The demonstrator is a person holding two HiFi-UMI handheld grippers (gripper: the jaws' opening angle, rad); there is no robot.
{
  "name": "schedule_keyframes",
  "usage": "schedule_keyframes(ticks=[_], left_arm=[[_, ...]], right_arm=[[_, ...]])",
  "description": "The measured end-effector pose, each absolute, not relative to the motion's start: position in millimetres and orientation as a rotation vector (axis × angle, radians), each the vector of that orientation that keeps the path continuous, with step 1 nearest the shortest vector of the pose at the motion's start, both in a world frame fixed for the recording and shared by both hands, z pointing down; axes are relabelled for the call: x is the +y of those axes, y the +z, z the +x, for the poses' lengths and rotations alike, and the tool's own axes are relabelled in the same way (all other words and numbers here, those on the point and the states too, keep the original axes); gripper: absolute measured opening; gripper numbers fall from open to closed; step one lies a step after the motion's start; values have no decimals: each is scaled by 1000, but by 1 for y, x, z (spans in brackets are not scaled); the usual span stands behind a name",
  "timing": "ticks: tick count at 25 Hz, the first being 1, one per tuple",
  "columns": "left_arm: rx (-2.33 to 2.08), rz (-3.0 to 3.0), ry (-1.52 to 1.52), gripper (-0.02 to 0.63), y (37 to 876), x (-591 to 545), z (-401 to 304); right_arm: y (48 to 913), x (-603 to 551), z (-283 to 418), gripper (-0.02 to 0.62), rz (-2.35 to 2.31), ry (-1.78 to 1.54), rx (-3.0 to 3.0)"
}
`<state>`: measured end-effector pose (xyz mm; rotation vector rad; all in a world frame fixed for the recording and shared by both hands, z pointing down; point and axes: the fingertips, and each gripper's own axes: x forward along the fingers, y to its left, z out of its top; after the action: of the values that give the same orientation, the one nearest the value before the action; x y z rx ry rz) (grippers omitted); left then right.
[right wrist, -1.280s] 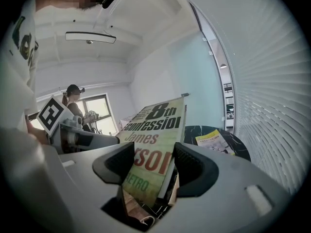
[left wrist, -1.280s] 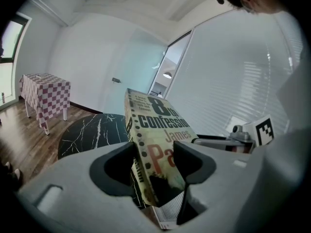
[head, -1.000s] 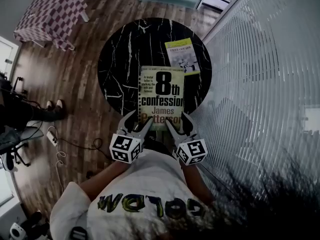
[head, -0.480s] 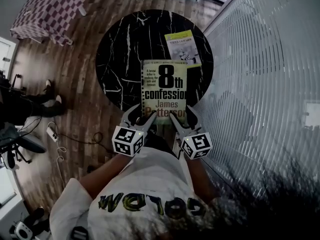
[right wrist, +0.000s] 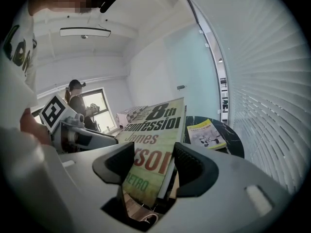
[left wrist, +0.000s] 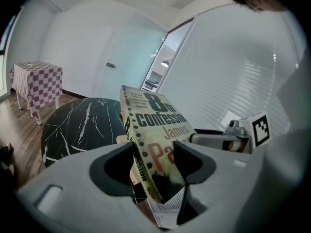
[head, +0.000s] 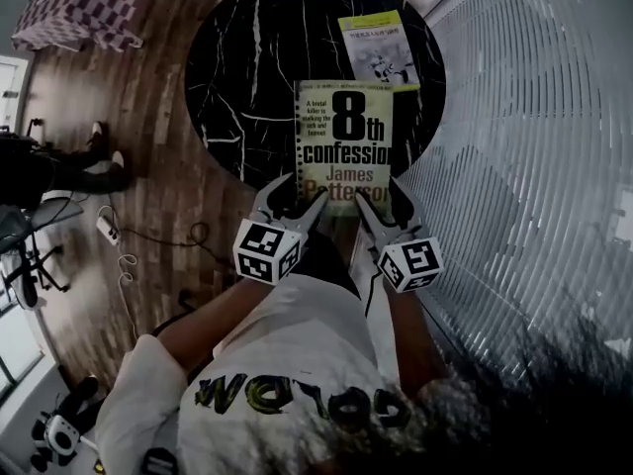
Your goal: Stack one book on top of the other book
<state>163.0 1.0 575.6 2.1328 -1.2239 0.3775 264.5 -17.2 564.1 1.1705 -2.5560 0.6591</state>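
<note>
A wooden floor [head: 158, 166] is seen from steeply above, with a wall of white blinds [head: 534, 166] curving down the right side. A round black table [head: 247, 67] with white marble veins is set near the top centre, and a smaller table draped in a checked cloth [head: 79, 8] is partly shown at the upper left. The shoulders of a person [head: 287, 364] in a white printed shirt fill the lower centre. A pale green paperback book [head: 346, 137], printed with "8th confession" in large black type, is held face up over the near right part of the round table, its near end reaching past the rim towards the person. Whether its far end rests on the table cannot be told. A thinner yellow book [head: 376, 46] is laid flat on the table just beyond it, near the far right rim, and in the head view the two edges nearly meet. The left gripper [head: 297, 198] is clamped on the paperback's near left corner, at the spine. The right gripper [head: 381, 204] is clamped on the near right corner, with cover and page edges pinched between its dark pads [right wrist: 192, 164].
</note>
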Motion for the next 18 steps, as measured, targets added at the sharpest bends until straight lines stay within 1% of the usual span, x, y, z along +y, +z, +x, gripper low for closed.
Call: schedule_keyframes(ticks=[18], left_arm=[[-1203,2091,432,254,645,-9,178]], right_arm=[[637,-32,278,261,1110,758,-2526]])
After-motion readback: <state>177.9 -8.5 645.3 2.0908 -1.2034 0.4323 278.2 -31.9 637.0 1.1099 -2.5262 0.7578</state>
